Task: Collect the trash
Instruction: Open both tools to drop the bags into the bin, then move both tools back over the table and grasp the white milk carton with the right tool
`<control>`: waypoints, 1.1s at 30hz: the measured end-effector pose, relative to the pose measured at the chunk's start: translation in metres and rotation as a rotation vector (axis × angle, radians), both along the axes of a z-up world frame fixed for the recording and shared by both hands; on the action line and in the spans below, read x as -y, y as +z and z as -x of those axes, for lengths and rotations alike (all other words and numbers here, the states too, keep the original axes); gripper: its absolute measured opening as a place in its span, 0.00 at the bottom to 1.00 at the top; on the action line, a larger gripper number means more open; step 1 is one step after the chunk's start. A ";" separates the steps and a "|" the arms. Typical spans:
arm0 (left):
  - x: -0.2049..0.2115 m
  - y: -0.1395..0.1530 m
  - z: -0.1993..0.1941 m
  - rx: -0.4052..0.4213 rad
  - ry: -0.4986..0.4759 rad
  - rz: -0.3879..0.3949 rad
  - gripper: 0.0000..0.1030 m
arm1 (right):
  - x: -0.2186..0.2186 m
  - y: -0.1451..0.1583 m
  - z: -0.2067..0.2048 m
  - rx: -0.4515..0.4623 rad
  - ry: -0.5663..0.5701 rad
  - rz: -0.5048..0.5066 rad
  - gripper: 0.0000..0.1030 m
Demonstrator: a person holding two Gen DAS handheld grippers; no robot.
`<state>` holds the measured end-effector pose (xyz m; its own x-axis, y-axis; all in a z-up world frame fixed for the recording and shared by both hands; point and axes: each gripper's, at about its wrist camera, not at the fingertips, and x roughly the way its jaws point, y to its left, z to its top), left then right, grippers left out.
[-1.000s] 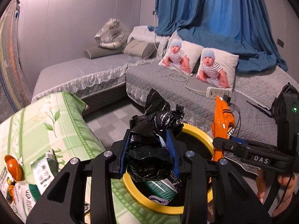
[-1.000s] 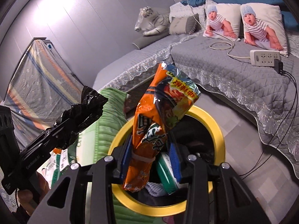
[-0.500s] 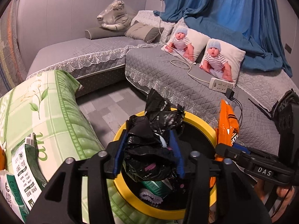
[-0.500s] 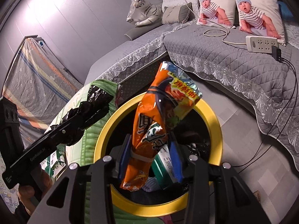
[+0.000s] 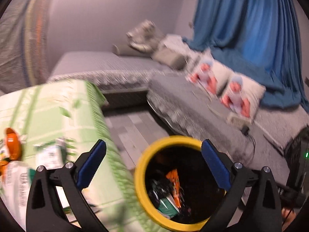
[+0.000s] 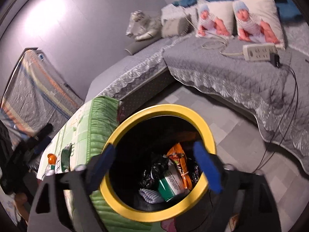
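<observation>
Both tongs stand wide apart with nothing between their blue pads, having just been opening.

From the left wrist, the left tongs point(image 5: 153, 166) frame a round bin with a smooth yellow rim point(image 5: 139, 176) and a dark inside. An orange snack wrapper point(image 5: 174, 183), crinkled and glossy, lies in the bin with its long axis running roughly up and down the picture, beside a green-and-white carton point(image 5: 167, 205). At the left, a quilted green cover point(image 5: 63, 114) carries an orange-capped bottle point(image 5: 11, 147) and more printed packs near its left edge; the view is blurred, so details there are unclear.

From the right wrist, the right tongs point(image 6: 156, 166) hover over the same yellow rim point(image 6: 207, 133). Inside lie the orange snack wrapper point(image 6: 179, 164), long and flat, its upper end pointing toward the far rim; a crumpled black plastic bag point(image 6: 154, 170) to its left; the green-and-white carton point(image 6: 170, 183) tilted below; and a ribbed pale object point(image 6: 150, 194) at the bottom. A grey quilted bed point(image 6: 231, 73) with scalloped lace trim holds a white power strip point(image 6: 258, 51).
</observation>
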<state>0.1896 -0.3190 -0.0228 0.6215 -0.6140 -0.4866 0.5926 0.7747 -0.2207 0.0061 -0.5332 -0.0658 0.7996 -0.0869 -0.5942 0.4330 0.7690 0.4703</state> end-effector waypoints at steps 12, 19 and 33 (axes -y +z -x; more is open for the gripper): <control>-0.211 0.078 0.049 0.269 0.443 0.075 0.92 | -0.167 0.039 -0.039 0.060 0.578 0.044 0.92; -0.324 0.062 0.079 0.253 0.658 0.074 0.92 | -0.274 0.033 -0.065 -0.048 0.718 0.043 0.92; -0.410 0.026 0.088 0.169 0.698 0.093 0.92 | -0.372 0.008 -0.134 -0.292 0.618 0.138 0.92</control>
<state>0.1017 0.0911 0.0030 0.9460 -0.0803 -0.3140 -0.0018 0.9675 -0.2527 0.1401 -0.1608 -0.0583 0.5363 0.2426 -0.8084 -0.0094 0.9595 0.2816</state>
